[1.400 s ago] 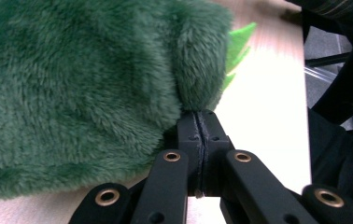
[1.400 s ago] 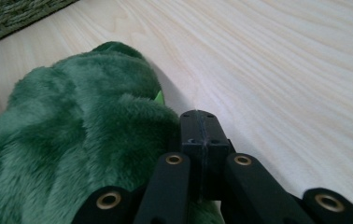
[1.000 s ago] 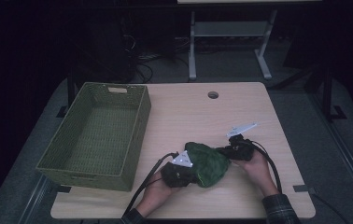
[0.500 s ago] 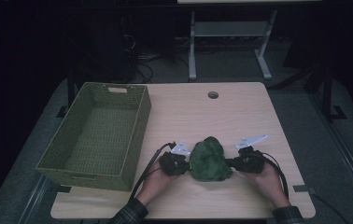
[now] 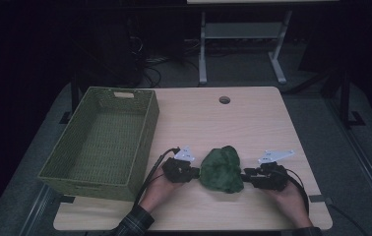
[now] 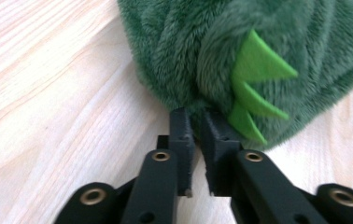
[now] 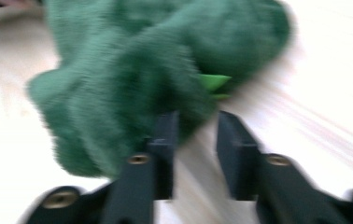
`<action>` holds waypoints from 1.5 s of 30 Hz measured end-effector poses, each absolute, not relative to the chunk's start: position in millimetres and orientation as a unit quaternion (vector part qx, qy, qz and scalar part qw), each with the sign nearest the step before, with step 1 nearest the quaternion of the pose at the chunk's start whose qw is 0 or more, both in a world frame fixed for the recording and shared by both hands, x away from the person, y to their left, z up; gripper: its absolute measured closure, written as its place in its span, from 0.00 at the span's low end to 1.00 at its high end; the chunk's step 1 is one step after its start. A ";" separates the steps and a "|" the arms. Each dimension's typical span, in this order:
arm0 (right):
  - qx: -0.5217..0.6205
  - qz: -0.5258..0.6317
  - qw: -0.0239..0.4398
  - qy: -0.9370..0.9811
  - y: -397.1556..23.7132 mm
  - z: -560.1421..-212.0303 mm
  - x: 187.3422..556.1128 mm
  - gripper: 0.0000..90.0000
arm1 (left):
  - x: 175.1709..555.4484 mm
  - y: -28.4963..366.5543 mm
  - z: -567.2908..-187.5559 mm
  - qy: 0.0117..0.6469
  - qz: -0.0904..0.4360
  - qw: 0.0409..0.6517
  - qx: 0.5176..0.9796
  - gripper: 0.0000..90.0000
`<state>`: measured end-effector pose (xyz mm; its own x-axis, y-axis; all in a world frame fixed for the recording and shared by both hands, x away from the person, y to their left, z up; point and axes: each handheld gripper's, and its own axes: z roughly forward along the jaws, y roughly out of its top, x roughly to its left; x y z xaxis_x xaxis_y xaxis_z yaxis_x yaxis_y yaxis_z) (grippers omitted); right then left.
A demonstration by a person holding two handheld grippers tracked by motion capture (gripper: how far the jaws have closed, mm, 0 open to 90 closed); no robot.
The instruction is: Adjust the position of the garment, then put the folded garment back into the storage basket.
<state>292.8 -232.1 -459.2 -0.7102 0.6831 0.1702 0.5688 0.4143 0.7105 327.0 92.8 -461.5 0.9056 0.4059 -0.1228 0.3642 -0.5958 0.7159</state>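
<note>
Green plush toy (image 5: 221,168) bunched on table (image 5: 253,118) | left gripper (image 6: 194,123) jaws just parted slightly, fur at tips | right gripper (image 7: 195,128) jaws just spread, empty | regrip deeper folds, lift together toward basket (image 5: 106,135)

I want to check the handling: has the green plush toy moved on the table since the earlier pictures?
Yes. The green plush toy now lies slightly to the right, farther from the green basket, and is bunched up.

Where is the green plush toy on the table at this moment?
In the high view, the green plush toy lies near the front edge of the table, between the left gripper and the right gripper, right of the basket.
</note>
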 end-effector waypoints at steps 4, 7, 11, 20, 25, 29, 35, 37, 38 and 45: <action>0.407 0.385 0.101 0.823 -249.7 -464.3 290.1 0.50 | 321.9 97.7 -457.3 0.216 0.025 0.395 0.893 0.77; 0.417 0.378 0.115 0.818 -258.9 -467.4 288.0 0.40 | 320.9 99.4 -455.1 0.215 0.027 0.385 0.897 0.66; 0.447 0.354 0.151 0.808 -273.3 -478.1 283.7 0.17 | 320.4 101.2 -450.9 0.217 0.023 0.380 0.899 0.54; 0.449 0.347 0.177 0.804 -275.7 -482.8 281.4 0.10 | 316.9 99.1 -431.7 0.194 0.033 0.376 0.905 0.31; 0.449 0.347 0.176 0.804 -275.7 -482.7 281.4 0.10 | 319.6 95.9 -421.3 0.181 0.037 0.369 0.911 0.26; 0.448 0.347 0.176 0.805 -275.8 -482.8 281.5 0.10 | 324.5 88.9 -413.8 0.171 0.036 0.362 0.916 0.21; 0.449 0.347 0.176 0.804 -275.8 -482.7 281.5 0.10 | 332.0 74.9 -400.2 0.149 0.037 0.353 0.923 0.20; 0.449 0.347 0.176 0.804 -275.8 -482.7 281.5 0.10 | 334.0 71.2 -397.3 0.144 0.037 0.350 0.925 0.20; 0.449 0.347 0.176 0.804 -275.8 -482.7 281.5 0.10 | 335.6 69.6 -395.5 0.137 0.038 0.344 0.928 0.19; 0.449 0.347 0.176 0.804 -275.8 -482.8 281.5 0.10 | 343.5 57.0 -396.5 0.111 0.022 0.333 0.936 0.18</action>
<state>281.5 -275.8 -482.8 -0.5351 0.8443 0.0277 0.5993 0.3563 0.7169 343.5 57.0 -396.5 0.9744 0.2223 -0.0319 0.1926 -0.7540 0.6280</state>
